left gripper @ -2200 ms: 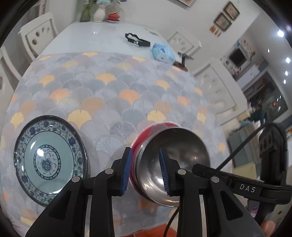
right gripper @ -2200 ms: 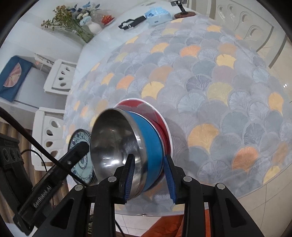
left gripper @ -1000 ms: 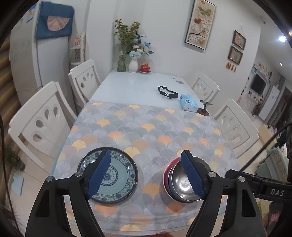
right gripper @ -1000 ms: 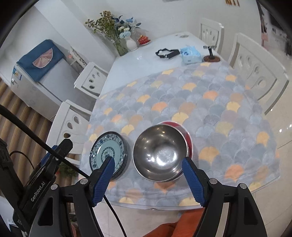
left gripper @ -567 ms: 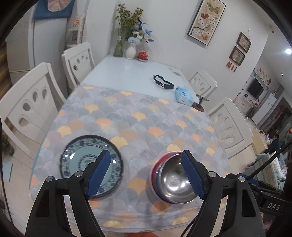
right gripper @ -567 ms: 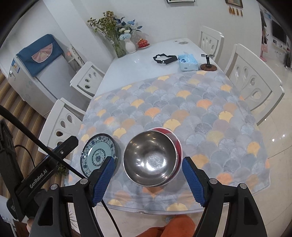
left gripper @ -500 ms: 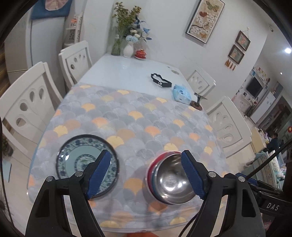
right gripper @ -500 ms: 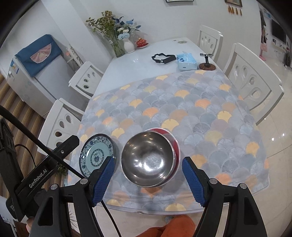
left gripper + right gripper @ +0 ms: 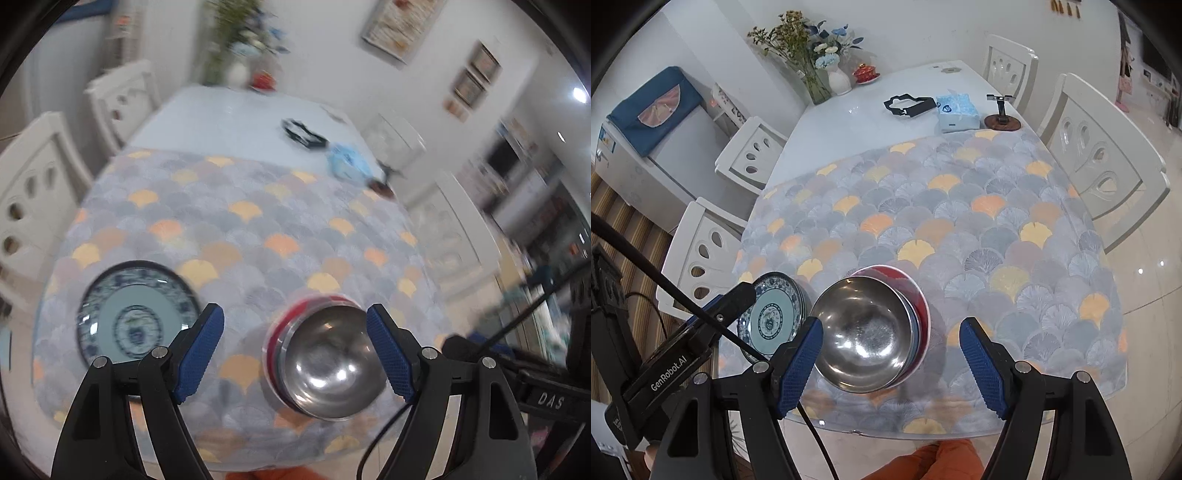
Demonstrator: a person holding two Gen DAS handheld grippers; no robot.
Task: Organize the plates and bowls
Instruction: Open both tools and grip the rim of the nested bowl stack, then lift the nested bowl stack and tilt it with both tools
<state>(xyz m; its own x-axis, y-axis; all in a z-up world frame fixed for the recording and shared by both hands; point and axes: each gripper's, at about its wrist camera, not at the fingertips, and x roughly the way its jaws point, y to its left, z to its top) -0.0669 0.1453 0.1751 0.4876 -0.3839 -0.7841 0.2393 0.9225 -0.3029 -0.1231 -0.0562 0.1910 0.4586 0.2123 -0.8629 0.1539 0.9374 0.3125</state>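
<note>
Left black two-finger tongs with blue ribbed pads [image 9: 294,352], jaws spread wide, nothing between them, angled steeply downward; right black two-finger tongs with blue ribbed pads [image 9: 891,365], likewise spread, empty, tilted down

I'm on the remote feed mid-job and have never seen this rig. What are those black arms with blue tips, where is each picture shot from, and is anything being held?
There is no robot here: a person carries a hand-held two-finger gripper in each hand, and each has a wide-angle camera looking forward along its fingers. The black arms with blue pads are those fingers.

One picture comes from the left gripper, the other from the right gripper. The left picture is blurred. Both grippers are open above the table and hold nothing.

On the patterned tablecloth lies a blue-and-white patterned plate. Beside it stand nested bowls, a steel bowl uppermost, on a red plate. At the far end are a tissue pack, a small stand and flower vases.
</note>
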